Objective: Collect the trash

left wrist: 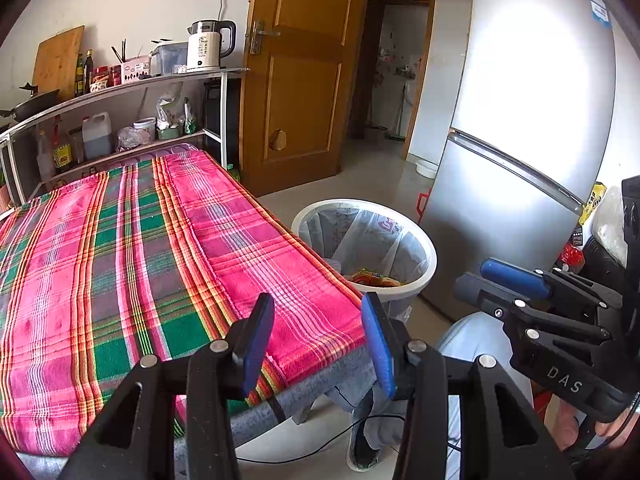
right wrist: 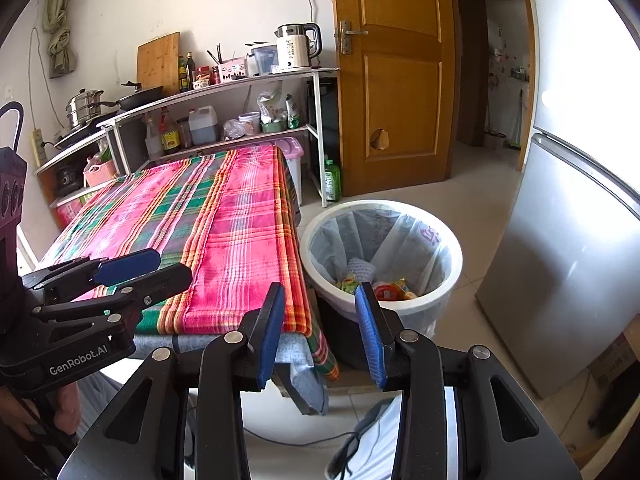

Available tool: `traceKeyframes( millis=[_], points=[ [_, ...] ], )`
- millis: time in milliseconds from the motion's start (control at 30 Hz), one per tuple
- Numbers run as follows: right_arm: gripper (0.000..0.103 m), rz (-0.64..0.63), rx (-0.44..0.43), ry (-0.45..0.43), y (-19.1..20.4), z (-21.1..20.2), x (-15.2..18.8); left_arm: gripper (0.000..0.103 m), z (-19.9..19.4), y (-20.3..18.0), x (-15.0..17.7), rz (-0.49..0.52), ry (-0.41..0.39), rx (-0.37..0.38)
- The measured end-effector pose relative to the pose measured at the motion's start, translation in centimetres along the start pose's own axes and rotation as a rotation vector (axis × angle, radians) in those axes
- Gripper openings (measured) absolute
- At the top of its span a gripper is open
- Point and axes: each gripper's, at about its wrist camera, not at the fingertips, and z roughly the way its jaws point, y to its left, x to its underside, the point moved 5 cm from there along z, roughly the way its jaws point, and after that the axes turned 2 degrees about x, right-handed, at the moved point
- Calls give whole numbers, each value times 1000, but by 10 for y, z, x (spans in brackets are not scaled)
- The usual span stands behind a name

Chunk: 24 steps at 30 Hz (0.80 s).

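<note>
A white trash bin (left wrist: pixel 426 252) with a clear liner stands on the floor beside the table; it also shows in the right wrist view (right wrist: pixel 454 256). Colourful wrappers and packets (right wrist: pixel 386 290) lie at its bottom, also visible in the left wrist view (left wrist: pixel 374 278). My left gripper (left wrist: pixel 316 344) is open and empty over the table's near corner. My right gripper (right wrist: pixel 320 334) is open and empty, held above the table's end near the bin. Each gripper appears in the other's view, right (left wrist: pixel 496 284) and left (right wrist: pixel 148 268). The plaid cloth (left wrist: pixel 160 248) shows no trash on it.
The table with the pink-green plaid cloth (right wrist: pixel 224 232) fills the left. A silver fridge (left wrist: pixel 520 140) stands right of the bin. A wooden door (right wrist: pixel 396 80) and a kitchen shelf (right wrist: pixel 224 88) with a kettle and bottles are behind. A cable (left wrist: pixel 332 436) crosses the floor by my legs.
</note>
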Motion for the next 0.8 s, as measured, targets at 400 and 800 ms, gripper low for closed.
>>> traceKeyframes(
  millis=[400,800],
  points=[
    [38,8,11,-7,-2,-2,-1,47,-1,-1,2,5,0,-2],
    [38,11,17,0,-3,0,-1,48,-1,-2,2,5,5,-1]
  ],
)
